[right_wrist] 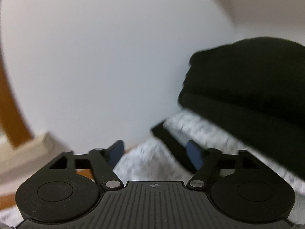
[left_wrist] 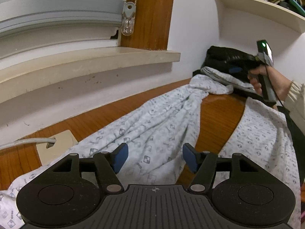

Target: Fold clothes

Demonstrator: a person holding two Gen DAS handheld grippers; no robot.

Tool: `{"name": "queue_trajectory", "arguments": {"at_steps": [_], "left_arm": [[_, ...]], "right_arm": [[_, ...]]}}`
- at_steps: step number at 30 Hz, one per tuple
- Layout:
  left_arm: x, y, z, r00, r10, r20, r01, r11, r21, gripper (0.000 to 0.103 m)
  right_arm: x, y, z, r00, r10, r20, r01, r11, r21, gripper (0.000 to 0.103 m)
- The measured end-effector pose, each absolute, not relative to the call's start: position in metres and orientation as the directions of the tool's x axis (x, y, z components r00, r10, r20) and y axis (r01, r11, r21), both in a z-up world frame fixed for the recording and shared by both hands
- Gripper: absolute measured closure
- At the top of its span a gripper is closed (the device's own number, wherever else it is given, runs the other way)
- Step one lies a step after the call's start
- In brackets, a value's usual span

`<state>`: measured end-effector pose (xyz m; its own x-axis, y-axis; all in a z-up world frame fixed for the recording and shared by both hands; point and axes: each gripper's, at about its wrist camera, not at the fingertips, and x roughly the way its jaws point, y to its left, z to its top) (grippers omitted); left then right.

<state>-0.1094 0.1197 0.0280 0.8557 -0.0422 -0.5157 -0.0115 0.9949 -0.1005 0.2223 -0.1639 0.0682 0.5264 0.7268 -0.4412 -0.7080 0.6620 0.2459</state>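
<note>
One patterned garment (left_wrist: 152, 131), one grey garment (left_wrist: 219, 76), one black garment (left_wrist: 223, 57)

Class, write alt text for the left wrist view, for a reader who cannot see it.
An open left gripper hovers over a crumpled pale patterned garment spread on a wooden table below a windowsill. At far right, a hand holds the right gripper against a pile of dark clothes by the wall.
</note>
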Motion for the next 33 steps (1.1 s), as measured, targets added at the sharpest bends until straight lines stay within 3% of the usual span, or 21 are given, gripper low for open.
{"name": "queue_trajectory", "arguments": {"at_steps": [7,11,19,26,33], "left_arm": [[-0.138,0.139,0.051,0.855,0.055,-0.516,-0.109,0.991,-0.075,0.032],[-0.175,0.154,0.059,0.825,0.116,-0.554,-0.149,0.989,-0.015,0.031],[-0.246,0.194,0.047,0.758,0.241,-0.607,-0.295,0.956,0.012,0.031],[-0.269,0.185,0.041,0.762,0.206,-0.614,-0.254,0.967,0.009,0.031],[-0.286,0.181,0.028,0.754,0.214,-0.621,-0.256,0.966,0.022,0.031]], "right_arm": [[0.168,-0.174,0.042,0.354,0.781,-0.515,-0.833,0.514,0.208,0.022],[0.144,-0.161,0.033,0.333,0.765,-0.551,-0.896,0.439,0.067,0.022],[0.077,-0.133,0.047,0.236,0.833,-0.501,-0.97,0.234,-0.068,0.022],[-0.01,-0.086,0.04,-0.003,0.851,-0.525,-1.0,-0.012,-0.014,0.022],[-0.088,-0.066,0.03,-0.152,0.817,-0.556,-0.971,-0.228,-0.071,0.022]]}}
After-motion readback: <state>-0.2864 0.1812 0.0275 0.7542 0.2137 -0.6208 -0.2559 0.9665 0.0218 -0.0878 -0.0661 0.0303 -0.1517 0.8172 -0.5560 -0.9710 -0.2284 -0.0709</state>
